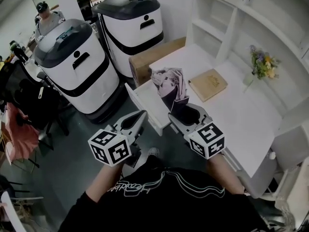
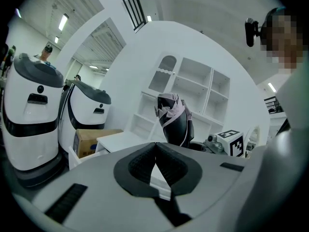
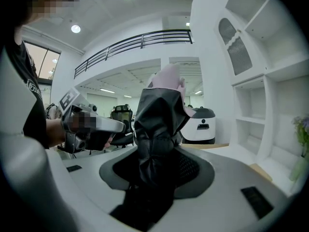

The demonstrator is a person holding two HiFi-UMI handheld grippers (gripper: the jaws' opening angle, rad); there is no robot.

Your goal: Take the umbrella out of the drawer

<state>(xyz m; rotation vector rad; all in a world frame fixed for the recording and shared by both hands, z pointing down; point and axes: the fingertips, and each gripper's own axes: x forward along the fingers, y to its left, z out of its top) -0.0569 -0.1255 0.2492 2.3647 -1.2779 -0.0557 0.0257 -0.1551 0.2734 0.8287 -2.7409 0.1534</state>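
"Above the open drawer (image 1: 140, 94), at about eleven o'clock from the right gripper (image 1: 182, 112): is that where the umbrella (image 1: 170, 86) is?"

"Yes. That gripper's jaws stand wide and are clamped on the umbrella's black lower part. In the right gripper view the folded bundle rises out of them toward twelve o'clock, with the pink folds on top."

"So its long axis is close to upright, crosswise to the jaws?"

"That's how I read it. The left gripper view also shows it standing upright, at about one o'clock from that gripper's tips."

"And the left gripper (image 1: 140, 115)?"

"It's at nine o'clock from the right one, near but not touching. Its jaws are brought together tip to tip, with nothing between them."

"What does the coming move turn on?"

"Whether the umbrella's bottom end is clear of the drawer. The head view hides that end behind the gripper. Going by how high the bundle stands over the drawer, I judge it is out or nearly so. The white desk (image 1: 241, 110), with the book (image 1: 207, 84) on it, lies at about one o'clock from the right gripper. The right hand already has the umbrella and is the nearer one, so I'd expect it to carry the umbrella that way."
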